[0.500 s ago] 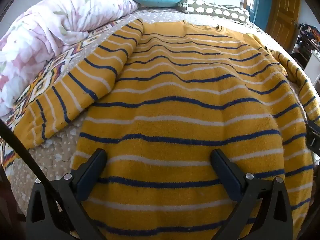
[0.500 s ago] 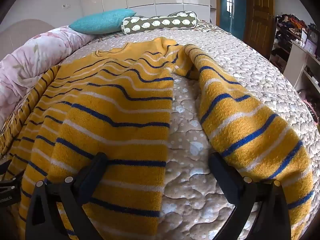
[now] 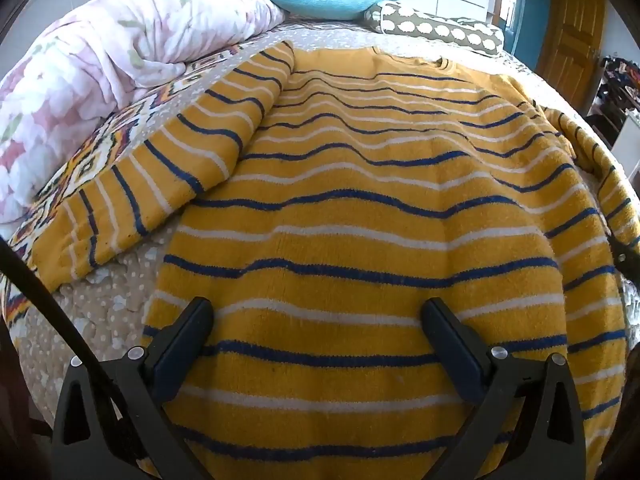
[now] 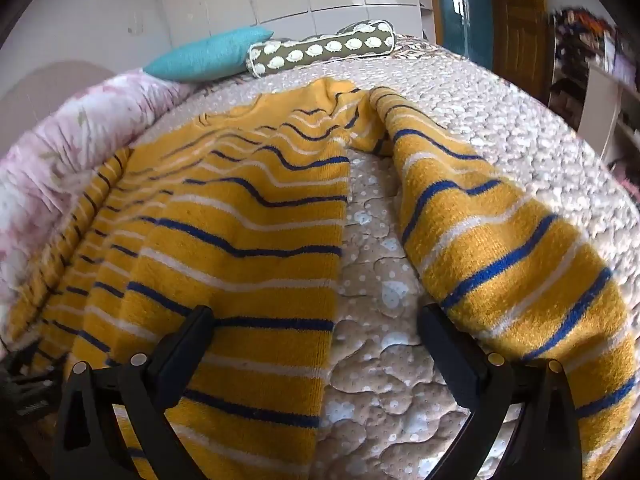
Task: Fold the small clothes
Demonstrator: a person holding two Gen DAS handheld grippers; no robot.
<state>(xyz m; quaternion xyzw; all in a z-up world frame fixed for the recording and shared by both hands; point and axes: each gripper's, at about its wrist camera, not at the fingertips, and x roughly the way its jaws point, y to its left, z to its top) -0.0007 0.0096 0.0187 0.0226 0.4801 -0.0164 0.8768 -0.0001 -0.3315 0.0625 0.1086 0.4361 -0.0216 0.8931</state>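
**Striped sweater spread flat on the bed, both grippers wide apart**

The sweater (image 3: 360,208) is mustard yellow with thin navy and white stripes, in a fuzzy knit. It lies face-down or face-up, which cannot be told, across a beige dotted quilt (image 4: 500,128) on the bed, its neckline toward the pillows and its hem toward the cameras. The body is mostly flat with gentle ripples in the stripes.

The left wrist view looks straight over the sweater's body. The left hand-held gripper (image 3: 318,320) stands spread to its full width above the lower part of the body, with nothing pinched between its fingers. This view alone shows the left sleeve (image 3: 168,184), angled out from the shoulder and lying partly over a patterned blanket (image 3: 100,152), beside a pink floral duvet (image 3: 120,52).

The right wrist view shows the sweater's right edge and the right sleeve (image 4: 500,256), which runs from the shoulder down toward the camera, apart from the body with a strip of bare quilt between them. The right hand-held gripper (image 4: 314,324) is likewise spread wide and empty, one finger over the body's edge, the other by the sleeve.

Both views show a teal pillow (image 4: 208,56) and a bolster (image 4: 324,48) at the head of the bed.
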